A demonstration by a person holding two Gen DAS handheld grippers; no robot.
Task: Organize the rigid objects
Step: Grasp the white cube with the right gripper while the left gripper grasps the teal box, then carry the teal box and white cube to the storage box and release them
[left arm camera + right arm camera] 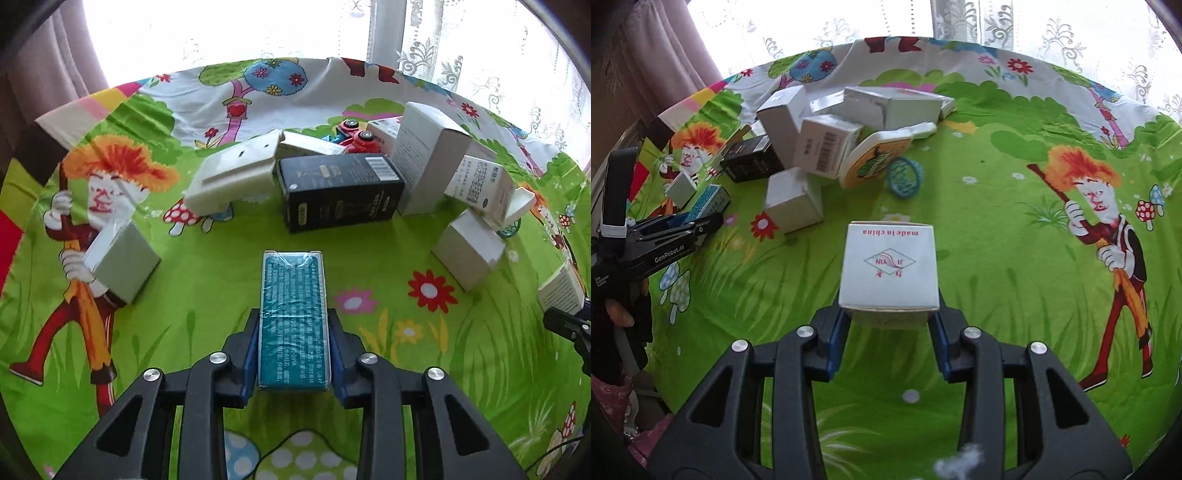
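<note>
At the left of the cloth-covered bench (979,177), a gloved hand (626,314) angles the left tool (293,345) downward, its blue pads clamped on a teal box (293,314) that lies lengthwise between them. Further right, the right tool (888,332) tilts down likewise, gripping a white box (888,266) (red lettering on top), near the pile of boxes (827,144).

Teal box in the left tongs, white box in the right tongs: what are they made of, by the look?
Teal box: likely printed cardboard under clear film; glossy wrinkles and a seam show at its far end. White box: looks like matte coated cardboard, with sharp folded edges, red print and no glare. Contents of both are hidden.
</note>
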